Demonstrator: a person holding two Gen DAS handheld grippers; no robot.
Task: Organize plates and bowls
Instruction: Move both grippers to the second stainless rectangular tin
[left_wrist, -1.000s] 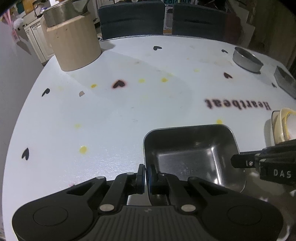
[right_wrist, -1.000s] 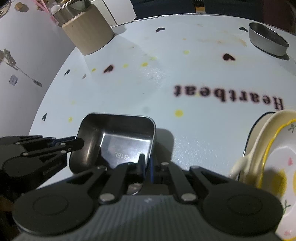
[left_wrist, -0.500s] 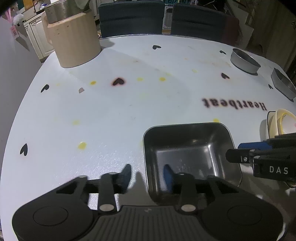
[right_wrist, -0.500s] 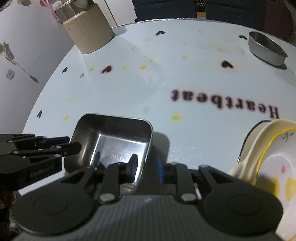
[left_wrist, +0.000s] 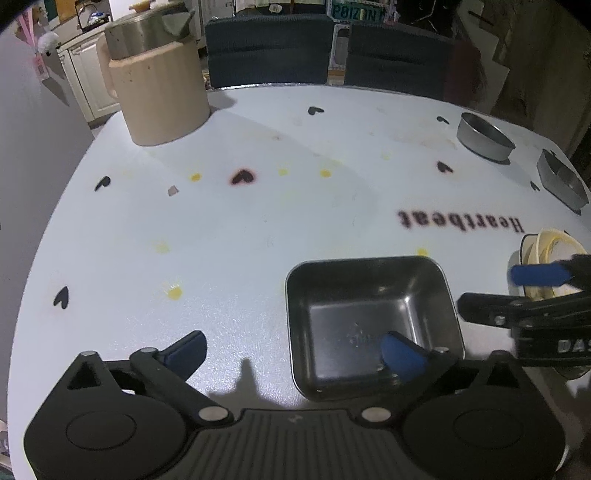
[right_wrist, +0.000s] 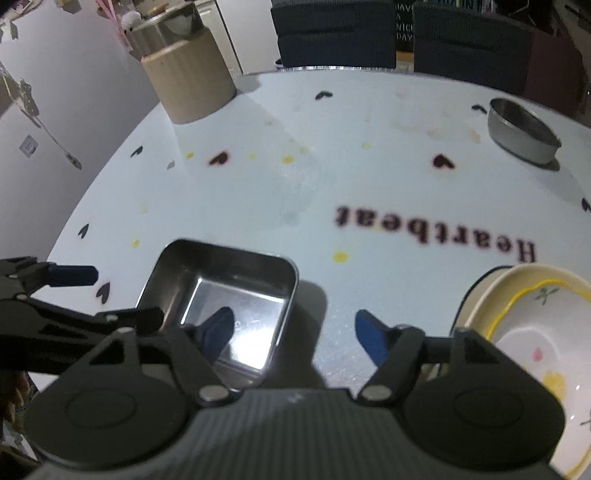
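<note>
In the left wrist view the left gripper stands with its jaws spread wide; they have just been opening, and they now straddle the near left wall of the square steel dish, one blue pad over the bare table to the left and the other inside the dish, neither pressing on it. The dish sits flat on the table, just ahead and to the right of this gripper. The right gripper reaches in from the right edge, just beside the dish's right wall, its jaws apart. Behind it stands a cream bowl stack. Far ahead on the right lie a round steel pan and a second steel dish; far ahead on the left stands a beige jug. In the right wrist view the right gripper is likewise released, its jaws having just been opening; its left pad hangs inside the steel dish and its right pad over the table, with the dish's right wall between them and untouched. The left gripper enters from the left, just beside the dish. The floral cream bowl lies just right of the right gripper.
</note>
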